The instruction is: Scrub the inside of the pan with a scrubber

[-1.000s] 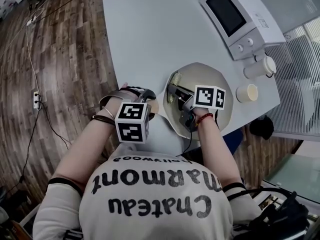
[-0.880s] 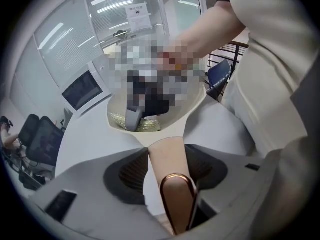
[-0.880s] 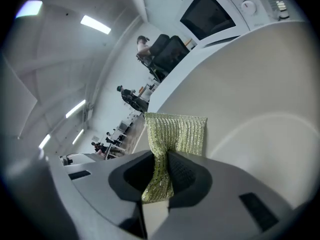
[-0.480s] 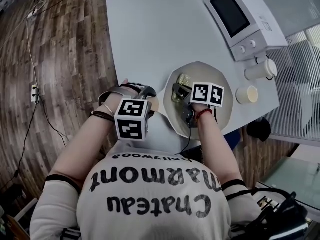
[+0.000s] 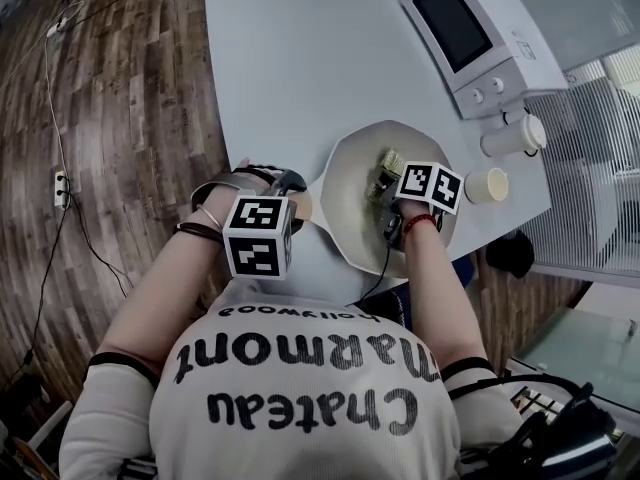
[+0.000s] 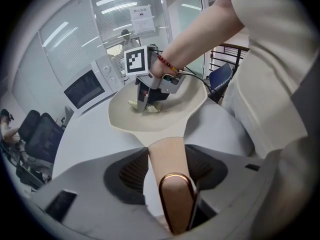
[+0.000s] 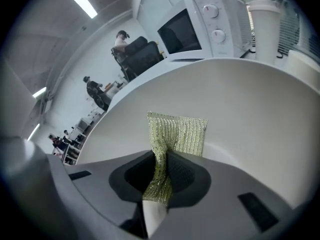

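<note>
A cream pan (image 5: 348, 190) sits on the white table, near its front edge. My left gripper (image 6: 168, 168) is shut on the pan's tan, copper-rimmed handle (image 6: 169, 151), which lies between both pads. In the head view the left gripper (image 5: 293, 201) sits just left of the pan. My right gripper (image 7: 164, 171) is shut on a green-gold mesh scrubber (image 7: 178, 131), whose free end lies flat on the pan's inner floor (image 7: 240, 109). From above, the scrubber (image 5: 388, 165) is right of the pan's middle, under the right gripper (image 5: 384, 182).
A white microwave (image 5: 478, 36) stands at the back right of the table. Two white cups (image 5: 515, 136) (image 5: 490, 185) stand right of the pan, close to its rim. The table edge runs just in front of the pan, against the person's body.
My right gripper has carried the scrubber across the pan floor from the left part toward the right side. The left gripper and the handle have not moved.
</note>
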Motion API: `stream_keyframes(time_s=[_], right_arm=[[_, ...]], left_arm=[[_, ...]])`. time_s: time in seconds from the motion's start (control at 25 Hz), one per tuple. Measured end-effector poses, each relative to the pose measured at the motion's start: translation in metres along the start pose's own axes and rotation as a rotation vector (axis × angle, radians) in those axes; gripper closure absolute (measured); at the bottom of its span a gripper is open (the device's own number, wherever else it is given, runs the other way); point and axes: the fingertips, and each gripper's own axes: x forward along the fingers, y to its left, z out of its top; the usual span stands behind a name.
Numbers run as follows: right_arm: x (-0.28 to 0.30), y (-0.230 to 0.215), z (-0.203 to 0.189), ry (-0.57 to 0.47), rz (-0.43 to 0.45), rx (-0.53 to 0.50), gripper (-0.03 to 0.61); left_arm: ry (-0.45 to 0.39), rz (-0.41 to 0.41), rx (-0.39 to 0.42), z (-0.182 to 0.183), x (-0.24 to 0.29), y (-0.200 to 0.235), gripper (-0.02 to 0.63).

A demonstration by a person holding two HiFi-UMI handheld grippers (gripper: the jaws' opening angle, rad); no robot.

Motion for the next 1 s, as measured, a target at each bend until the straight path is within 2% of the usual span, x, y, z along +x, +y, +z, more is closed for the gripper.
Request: stream_keyframes(time_s=[0.16, 0.36, 0.44, 0.6, 0.72, 0.84, 1.0], right_arm=[[-0.014, -0.031, 0.003, -0.017, -0.104, -0.027, 0.512], [-0.035, -0.067, -0.001, 0.02, -0.388, -0.214, 0.512], [-0.041, -0.076, -0.003, 0.04, -0.464, -0.272, 0.512], [-0.047, -0.085, -0.004, 0.03, -0.514, -0.279, 0.512], [-0.057, -0.09, -0.003, -0.014, -0.566, -0.265, 0.512], [-0.071, -0.093, -0.001, -0.087, -0.585, -0.201, 0.512], [-0.093, -0.095, 0.004, -0.189, -0.561, -0.087, 0.512]], left_arm=[[-0.006, -0.002, -0.001, 0.0, 0.0, 0.0, 0.374], [0.0, -0.011, -0.004, 0.001, 0.0, 0.0, 0.376], [-0.002, -0.009, -0.01, 0.0, 0.0, 0.001, 0.376], [-0.014, -0.01, -0.027, 0.003, 0.0, 0.0, 0.379], [-0.022, -0.014, -0.032, 0.004, 0.0, 0.0, 0.38], [-0.02, -0.016, -0.032, 0.004, 0.0, -0.001, 0.38], [-0.021, -0.018, -0.028, 0.004, 0.0, -0.003, 0.38]])
